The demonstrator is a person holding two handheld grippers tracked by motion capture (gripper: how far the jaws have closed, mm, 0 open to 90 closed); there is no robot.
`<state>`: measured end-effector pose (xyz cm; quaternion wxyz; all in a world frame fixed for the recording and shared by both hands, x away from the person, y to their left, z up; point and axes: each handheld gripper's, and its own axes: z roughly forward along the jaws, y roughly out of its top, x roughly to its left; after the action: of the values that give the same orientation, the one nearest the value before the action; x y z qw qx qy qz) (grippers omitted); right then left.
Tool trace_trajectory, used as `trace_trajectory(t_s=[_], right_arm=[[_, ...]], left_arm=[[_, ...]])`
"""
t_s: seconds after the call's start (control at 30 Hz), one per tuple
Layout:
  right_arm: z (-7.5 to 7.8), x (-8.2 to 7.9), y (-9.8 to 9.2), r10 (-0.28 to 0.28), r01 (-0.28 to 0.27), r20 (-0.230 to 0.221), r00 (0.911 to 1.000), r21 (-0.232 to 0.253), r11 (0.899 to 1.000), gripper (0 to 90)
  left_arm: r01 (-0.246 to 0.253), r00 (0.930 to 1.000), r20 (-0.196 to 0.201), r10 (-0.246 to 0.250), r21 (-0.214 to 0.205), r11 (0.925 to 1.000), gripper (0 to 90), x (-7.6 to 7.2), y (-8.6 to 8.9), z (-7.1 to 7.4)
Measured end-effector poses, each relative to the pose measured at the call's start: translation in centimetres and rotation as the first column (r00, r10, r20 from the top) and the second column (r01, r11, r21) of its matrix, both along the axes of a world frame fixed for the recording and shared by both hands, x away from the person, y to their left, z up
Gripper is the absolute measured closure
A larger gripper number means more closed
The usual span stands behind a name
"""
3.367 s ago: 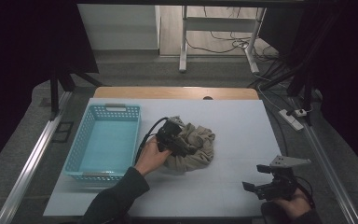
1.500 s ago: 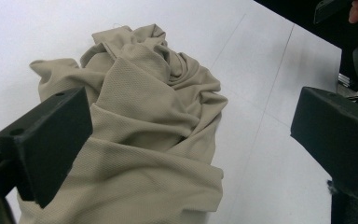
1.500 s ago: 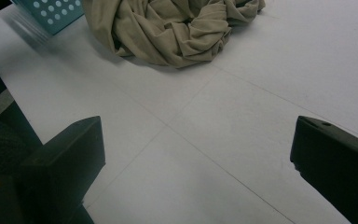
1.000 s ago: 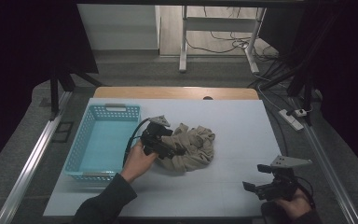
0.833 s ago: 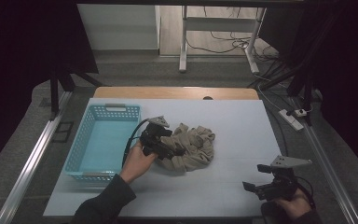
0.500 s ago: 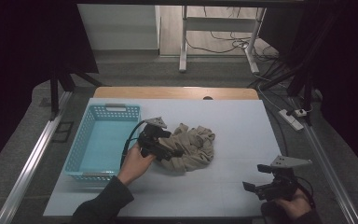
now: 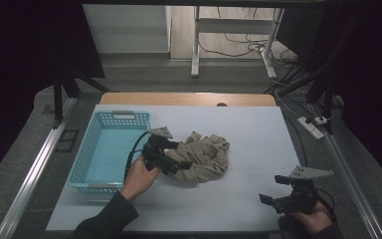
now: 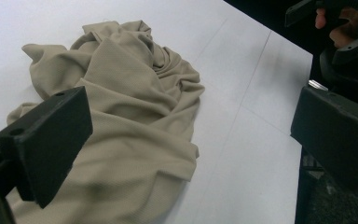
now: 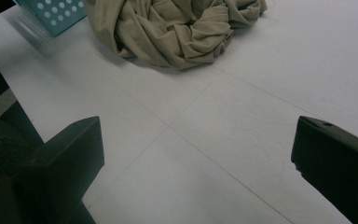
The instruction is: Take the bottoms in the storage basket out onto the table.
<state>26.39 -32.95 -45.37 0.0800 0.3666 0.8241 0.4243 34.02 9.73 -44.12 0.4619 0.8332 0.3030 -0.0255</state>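
Here, beige cloth [image 7: 201, 158] crumpled, beside wide-open left hand-held gripper [image 7: 175, 160]

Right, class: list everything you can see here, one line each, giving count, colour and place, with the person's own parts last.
cloth: one, beige, crumpled mid-table, right of the basket
basket: one, light blue, left side of table
table: one, white top
power strip: one, white, floor right of table
left gripper: one, black, jaws open at the cloth's left edge
right gripper: one, black, jaws open over bare table, near right corner
left hand: one, dark sleeve
right hand: one, bottom right
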Motion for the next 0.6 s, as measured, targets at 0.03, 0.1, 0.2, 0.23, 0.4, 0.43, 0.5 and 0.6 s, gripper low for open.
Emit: trace_trajectory(t_s=[0.03, 0.1, 0.2, 0.23, 0.4, 0.43, 0.5, 0.6], right_arm=[[0.0, 0.0, 0.0, -0.002, 0.002, 0.003, 1.0, 0.0, 1.0, 2.2], [0.0, 0.0, 0.0, -0.001, 0.001, 0.003, 1.0, 0.0, 1.0, 2.3], [0.0, 0.0, 0.0, -0.001, 0.001, 0.004, 1.0, 0.001, 1.0, 2.2], [0.0, 0.0, 0.0, -0.001, 0.001, 0.004, 1.0, 0.001, 1.0, 2.2], [0.0, 0.0, 0.0, 0.002, -0.002, 0.004, 1.0, 0.0, 1.0, 2.2], [0.0, 0.0, 0.0, 0.002, -0.002, 0.004, 1.0, 0.0, 1.0, 2.2], [0.0, 0.0, 0.0, 0.004, -0.004, 0.003, 1.0, -0.001, 1.0, 2.2], [0.0, 0.0, 0.0, 0.004, -0.004, 0.003, 1.0, -0.003, 1.0, 2.2]], left_arm=[[-0.002, 1.0, 0.0, 0.002, 0.0, 1.0, 0.0, 0.0, 0.1, 0.0], [-0.003, 1.0, 0.0, 0.003, 0.0, 1.0, 0.0, -0.2, 0.2, 0.0], [-0.006, 1.0, -0.003, 0.006, -0.01, 0.9999, 0.0, -0.3, 0.3, 0.0], [-0.007, 1.0, -0.004, 0.007, -0.016, 0.9999, 0.0, -0.3, 0.4, 0.0], [-0.014, 0.9999, -0.002, 0.014, -0.032, 0.9994, 0.0, -0.6, 0.8, 0.0], [-0.018, 0.9998, -0.003, 0.018, -0.035, 0.9992, 0.0, -0.6, 0.8, 0.0], [-0.021, 0.9998, -0.002, 0.02, -0.037, 0.9991, 0.0, -0.8, 1.0, 0.0], [-0.022, 0.9997, -0.002, 0.022, -0.036, 0.9991, 0.0, -1.0, 1.1, 0.0]])
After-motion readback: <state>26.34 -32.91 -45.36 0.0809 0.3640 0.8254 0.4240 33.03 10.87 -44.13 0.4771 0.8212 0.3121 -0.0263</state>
